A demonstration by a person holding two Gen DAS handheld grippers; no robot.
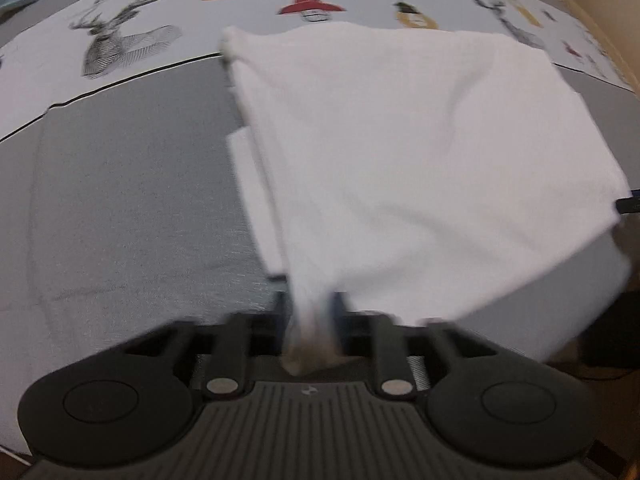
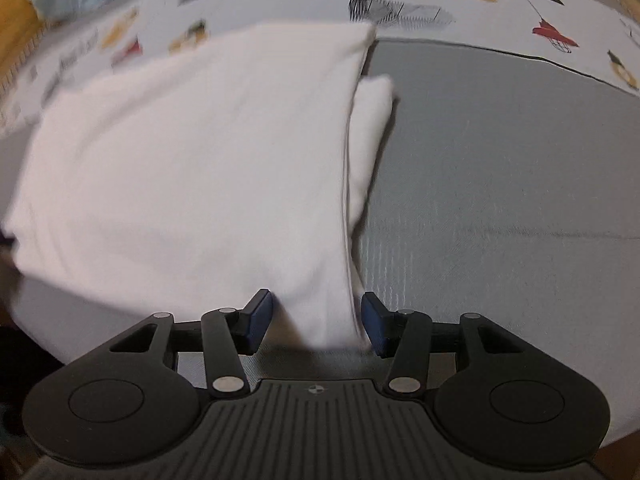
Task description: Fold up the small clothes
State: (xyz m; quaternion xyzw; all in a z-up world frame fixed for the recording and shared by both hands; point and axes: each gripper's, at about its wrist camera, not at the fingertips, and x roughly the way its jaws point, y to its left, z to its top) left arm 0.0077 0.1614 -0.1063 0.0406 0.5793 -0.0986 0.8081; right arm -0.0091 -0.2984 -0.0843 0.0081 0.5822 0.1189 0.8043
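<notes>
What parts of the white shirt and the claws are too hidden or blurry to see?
- Left wrist view: left claw tips, smeared by blur and wrapped in white cloth.
- Left wrist view: the cloth's right corner, cut off by the edge.
- Right wrist view: the cloth's underside layers, covered by the top fold.

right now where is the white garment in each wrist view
Left wrist: white garment fills centre and right, a corner pinched in the left claw.
Right wrist: it fills centre and left, a corner between the right claw's open jaws.
Shared landmark: grey mat.
</notes>
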